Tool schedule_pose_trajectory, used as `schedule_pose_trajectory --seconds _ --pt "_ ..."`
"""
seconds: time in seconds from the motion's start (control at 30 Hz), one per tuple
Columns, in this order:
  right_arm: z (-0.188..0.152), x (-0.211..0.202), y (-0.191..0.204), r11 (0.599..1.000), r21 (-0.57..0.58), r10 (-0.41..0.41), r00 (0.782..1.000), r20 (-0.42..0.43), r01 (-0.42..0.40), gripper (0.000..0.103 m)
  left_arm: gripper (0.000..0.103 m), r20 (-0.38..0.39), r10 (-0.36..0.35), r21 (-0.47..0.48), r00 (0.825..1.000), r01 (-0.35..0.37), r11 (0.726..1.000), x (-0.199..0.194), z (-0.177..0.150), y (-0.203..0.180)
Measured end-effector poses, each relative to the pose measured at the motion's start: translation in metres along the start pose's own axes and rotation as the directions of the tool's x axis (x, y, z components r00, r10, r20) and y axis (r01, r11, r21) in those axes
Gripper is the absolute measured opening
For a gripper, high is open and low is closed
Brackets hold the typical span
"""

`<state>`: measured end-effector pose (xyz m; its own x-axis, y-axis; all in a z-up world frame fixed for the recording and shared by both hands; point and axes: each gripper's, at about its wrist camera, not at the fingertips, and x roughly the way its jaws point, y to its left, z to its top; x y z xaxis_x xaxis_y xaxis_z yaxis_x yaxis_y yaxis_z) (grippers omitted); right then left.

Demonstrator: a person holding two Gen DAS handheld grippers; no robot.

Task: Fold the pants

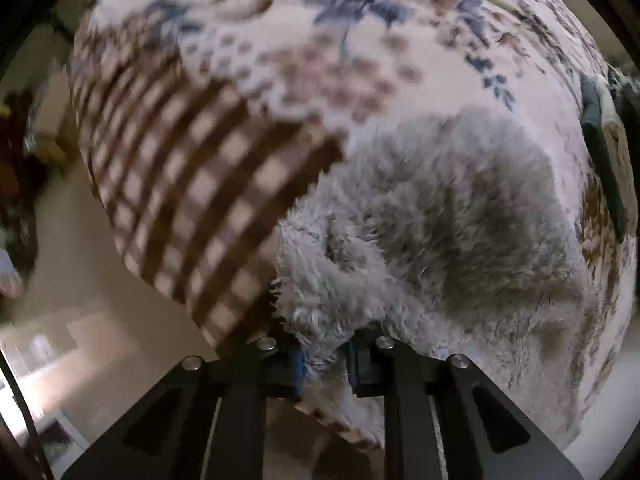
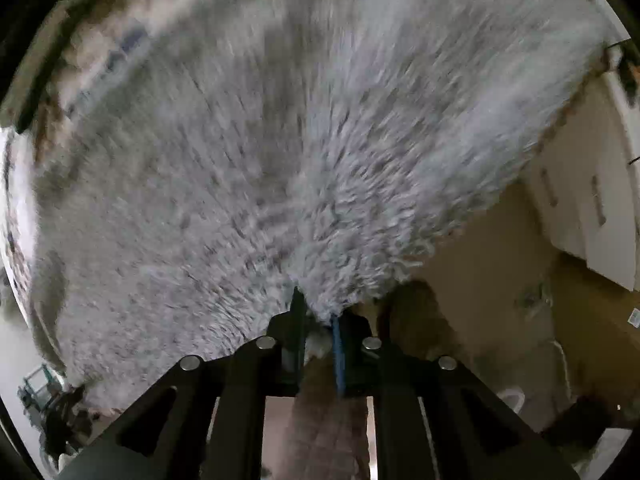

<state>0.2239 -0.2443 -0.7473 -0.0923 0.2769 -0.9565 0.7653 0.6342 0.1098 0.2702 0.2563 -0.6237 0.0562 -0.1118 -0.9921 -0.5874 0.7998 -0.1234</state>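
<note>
The pants are grey and fluffy, lying on a bed with a floral and plaid cover. In the left wrist view my left gripper points down at the near edge of the bed and is shut on a tuft of the grey pile. In the right wrist view the pants fill most of the picture and spread away from my right gripper, which is shut on a pinch of their edge. The view is blurred by motion.
The bed's edge drops to a beige floor at the left of the left view. White cabinet doors and tan floor lie to the right of the right gripper. Dark clutter sits at the lower left.
</note>
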Motion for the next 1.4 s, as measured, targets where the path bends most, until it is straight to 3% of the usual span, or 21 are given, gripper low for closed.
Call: schedule_pose_trajectory --seconds 0.07,0.1,0.13,0.17,0.2,0.23,0.3,0.37,0.43,0.57,0.73,0.77,0.87,1.0,1.17,1.23,1.33,1.4 --pt "0.005 0.006 -0.002 0.999 0.026 0.049 0.998 -0.044 -0.048 0.020 0.027 0.009 0.010 0.013 1.000 -0.010 1.000 -0.011 -0.005 -0.003" --pt "0.008 0.004 -0.004 0.997 0.030 0.067 0.997 -0.049 -0.066 0.037 0.038 0.023 0.022 0.030 0.999 -0.023 0.999 -0.020 -0.008 -0.007" --pt "0.009 -0.002 -0.005 0.995 0.023 0.093 0.994 -0.049 -0.092 0.060 0.056 0.045 0.031 0.057 0.999 -0.034 0.998 -0.031 -0.013 -0.012" --pt "0.012 -0.007 -0.006 0.993 0.019 0.114 0.992 -0.046 -0.113 0.070 0.070 0.091 0.055 0.102 0.994 -0.064 0.993 -0.048 -0.020 -0.021" --pt "0.012 -0.015 -0.007 0.990 0.011 0.140 0.989 -0.037 -0.140 0.080 0.093 0.120 0.069 0.131 0.990 -0.085 0.988 -0.060 -0.026 -0.026" --pt "0.011 -0.023 -0.011 0.986 0.004 0.164 0.986 -0.027 -0.164 0.080 0.097 0.175 0.078 0.189 0.982 -0.111 0.976 -0.078 -0.036 -0.039" --pt "0.009 -0.043 -0.018 0.980 -0.010 0.199 0.980 0.001 -0.199 0.080 0.097 0.231 0.076 0.276 0.970 -0.140 0.951 -0.097 -0.050 -0.062" --pt "0.010 -0.064 -0.029 0.977 -0.011 0.215 0.976 0.046 -0.215 0.080 0.097 0.244 0.040 0.384 0.969 -0.134 0.914 -0.107 -0.069 -0.103" --pt "0.021 -0.086 -0.047 0.974 -0.006 0.227 0.969 0.097 -0.228 0.080 0.097 0.232 0.014 0.462 0.973 -0.122 0.879 -0.104 -0.083 -0.140" --pt "0.061 -0.129 -0.092 0.976 0.023 0.208 0.955 0.212 -0.218 0.080 0.097 0.140 -0.087 0.616 0.986 -0.018 0.788 -0.084 -0.123 -0.247" --pt "0.144 -0.172 -0.175 0.978 0.098 0.142 0.933 0.330 -0.183 0.081 0.097 0.084 -0.115 0.744 0.990 0.015 0.668 -0.053 -0.185 -0.374" --pt "0.163 -0.177 -0.194 0.979 0.107 0.129 0.933 0.335 -0.174 0.081 0.097 0.069 -0.114 0.768 0.991 0.020 0.640 -0.041 -0.202 -0.405" --pt "0.234 -0.172 -0.241 0.984 0.080 0.126 0.942 0.312 -0.158 0.081 0.097 0.060 -0.103 0.806 0.993 0.013 0.592 -0.015 -0.238 -0.465" --pt "0.328 -0.145 -0.256 0.964 -0.140 0.245 0.957 0.154 -0.224 0.081 0.097 0.024 -0.074 0.811 0.997 0.024 0.585 0.018 -0.277 -0.523" --pt "0.378 -0.098 -0.235 0.909 -0.320 0.251 0.964 -0.090 -0.267 0.077 0.097 0.016 -0.040 0.812 0.999 0.011 0.583 0.049 -0.311 -0.568" --pt "0.375 -0.101 -0.222 0.873 -0.406 0.254 0.962 -0.096 -0.271 0.022 0.097 0.020 -0.025 0.814 0.999 -0.002 0.581 0.053 -0.318 -0.574" --pt "0.373 -0.127 -0.216 0.861 -0.429 0.282 0.959 -0.040 -0.271 0.020 0.097 0.029 -0.019 0.806 0.999 -0.012 0.592 0.051 -0.318 -0.572" --pt "0.373 -0.156 -0.223 0.857 -0.416 0.342 0.939 0.015 -0.306 0.018 0.097 0.041 -0.023 0.794 0.999 -0.019 0.608 0.046 -0.313 -0.570"
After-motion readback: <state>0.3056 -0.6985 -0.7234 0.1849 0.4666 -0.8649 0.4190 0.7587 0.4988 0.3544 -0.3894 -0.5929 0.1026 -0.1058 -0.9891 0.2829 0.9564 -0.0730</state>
